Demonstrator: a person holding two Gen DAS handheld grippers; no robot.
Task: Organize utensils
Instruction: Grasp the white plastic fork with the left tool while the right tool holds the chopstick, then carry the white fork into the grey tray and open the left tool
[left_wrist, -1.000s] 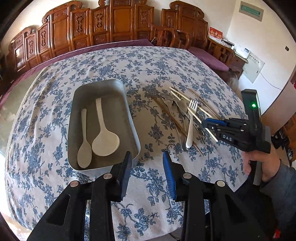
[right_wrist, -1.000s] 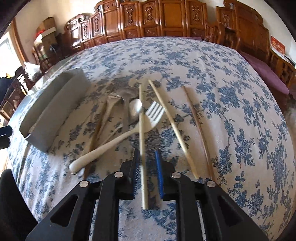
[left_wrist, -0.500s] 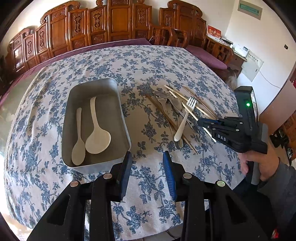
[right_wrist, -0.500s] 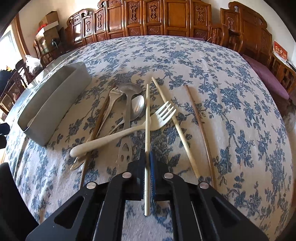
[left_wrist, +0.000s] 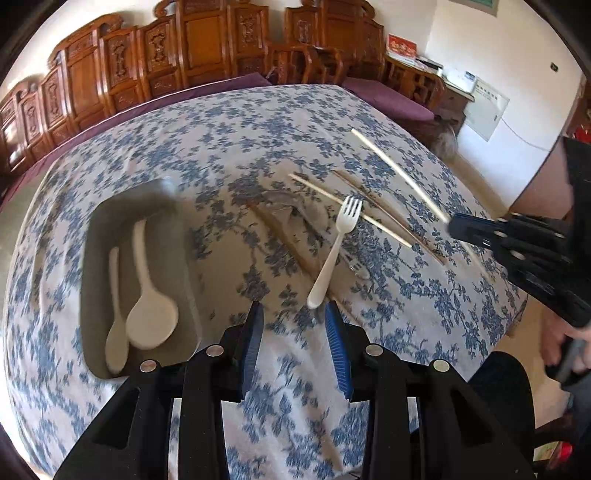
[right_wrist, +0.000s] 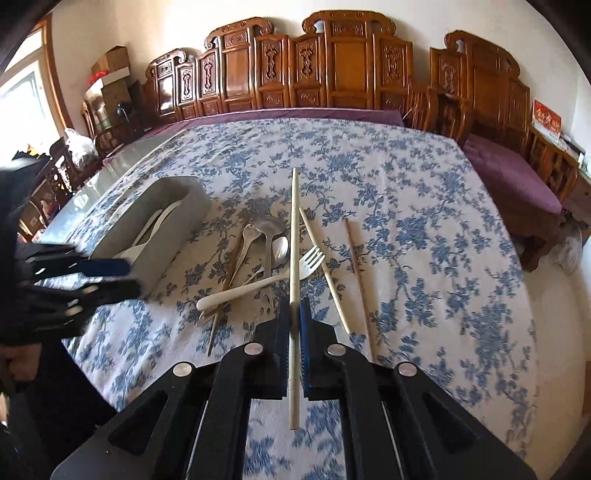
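My right gripper (right_wrist: 294, 314) is shut on a pale chopstick (right_wrist: 294, 236), which hangs above the cloth and points away from me; in the left wrist view that gripper (left_wrist: 453, 226) holds the chopstick (left_wrist: 399, 173) over the pile. A white fork (left_wrist: 334, 251), metal spoons (right_wrist: 271, 236), another pale chopstick (right_wrist: 325, 273) and brown chopsticks (right_wrist: 356, 266) lie on the tablecloth. The grey tray (left_wrist: 162, 236) holds a large white spoon (left_wrist: 151, 321) and a small one (left_wrist: 116, 343). My left gripper (left_wrist: 294, 310) is open and holds nothing, just short of the fork's handle.
The table wears a blue-flowered cloth (right_wrist: 424, 221), and its near edge drops off at the right. Carved wooden chairs (right_wrist: 351, 70) line the far side. A person's hand (left_wrist: 565, 347) holds the right gripper. The left gripper (right_wrist: 131, 277) hovers beside the tray (right_wrist: 173, 229).
My right gripper shut on the pale chopstick and lifted it off the cloth. My left gripper slid right, from in front of the tray toward the fork's handle.
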